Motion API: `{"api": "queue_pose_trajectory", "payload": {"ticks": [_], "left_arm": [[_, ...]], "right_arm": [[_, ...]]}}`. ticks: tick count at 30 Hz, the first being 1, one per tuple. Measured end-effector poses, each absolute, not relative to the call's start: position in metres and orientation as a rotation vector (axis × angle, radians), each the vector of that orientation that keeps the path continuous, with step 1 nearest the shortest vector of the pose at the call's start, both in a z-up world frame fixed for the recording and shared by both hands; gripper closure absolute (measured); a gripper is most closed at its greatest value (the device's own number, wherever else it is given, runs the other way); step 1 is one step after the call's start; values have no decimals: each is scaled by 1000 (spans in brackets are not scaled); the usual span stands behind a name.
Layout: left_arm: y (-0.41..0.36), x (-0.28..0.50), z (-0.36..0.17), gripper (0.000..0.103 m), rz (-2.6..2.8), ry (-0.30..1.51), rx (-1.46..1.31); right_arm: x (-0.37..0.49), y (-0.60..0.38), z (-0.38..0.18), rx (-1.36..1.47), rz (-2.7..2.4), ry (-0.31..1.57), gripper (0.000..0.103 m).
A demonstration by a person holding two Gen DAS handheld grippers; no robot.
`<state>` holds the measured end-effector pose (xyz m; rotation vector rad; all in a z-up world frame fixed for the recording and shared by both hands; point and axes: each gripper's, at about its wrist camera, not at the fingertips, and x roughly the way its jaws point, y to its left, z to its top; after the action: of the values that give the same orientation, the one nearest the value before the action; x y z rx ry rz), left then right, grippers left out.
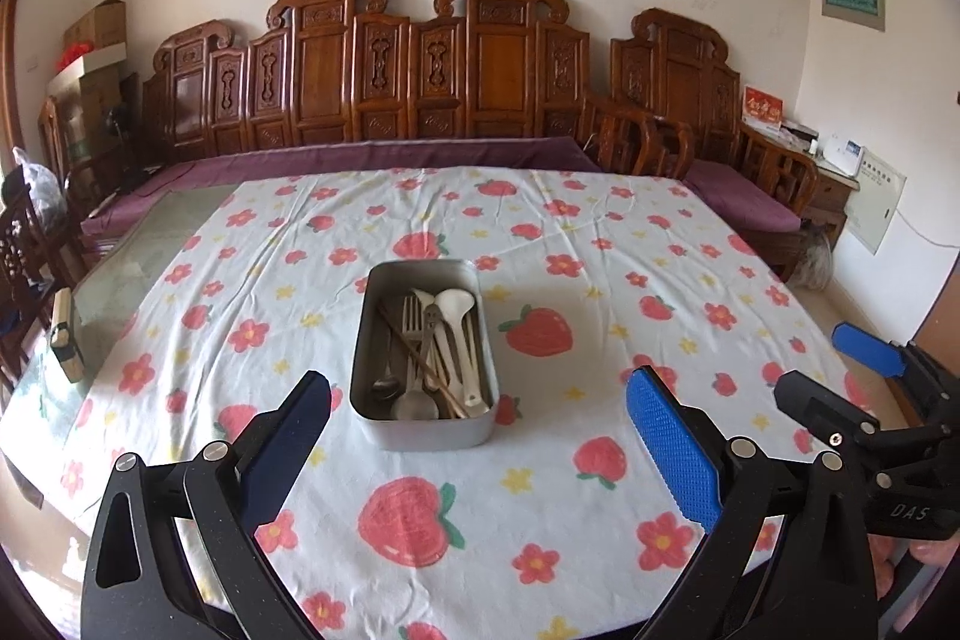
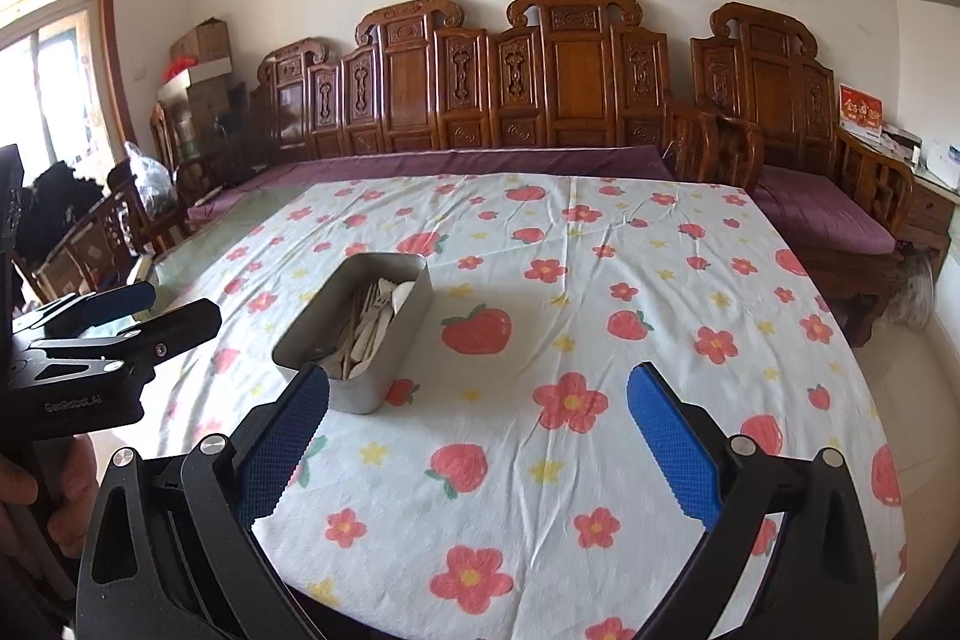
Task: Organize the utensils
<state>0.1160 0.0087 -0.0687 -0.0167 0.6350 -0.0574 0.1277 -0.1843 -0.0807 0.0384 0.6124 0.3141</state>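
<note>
open tongs (image 1: 480, 388) before utensil tin (image 1: 424, 430)

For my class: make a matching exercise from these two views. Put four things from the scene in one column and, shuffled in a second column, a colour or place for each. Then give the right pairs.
Column one:
1. metal tin
2. tablecloth
3. seat cushion
4. white spoon

Column two:
A. purple, on the wooden bench behind the table
B. lying inside the tin with the forks
C. grey, standing on the tablecloth
D. white, printed with strawberries and flowers

Right pairs: 1-C, 2-D, 3-A, 4-B
</note>
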Motion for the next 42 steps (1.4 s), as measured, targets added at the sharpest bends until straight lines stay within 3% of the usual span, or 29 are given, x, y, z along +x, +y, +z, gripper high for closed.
{"api": "queue_pose_trajectory", "payload": {"ticks": [19, 42], "left_arm": [[5, 51, 15, 8, -17, 439, 1], [8, 47, 16, 8, -9, 426, -8]], "right_arm": [[66, -198, 8, 66, 299, 396, 3], [64, -198, 13, 64, 272, 388, 3]]}}
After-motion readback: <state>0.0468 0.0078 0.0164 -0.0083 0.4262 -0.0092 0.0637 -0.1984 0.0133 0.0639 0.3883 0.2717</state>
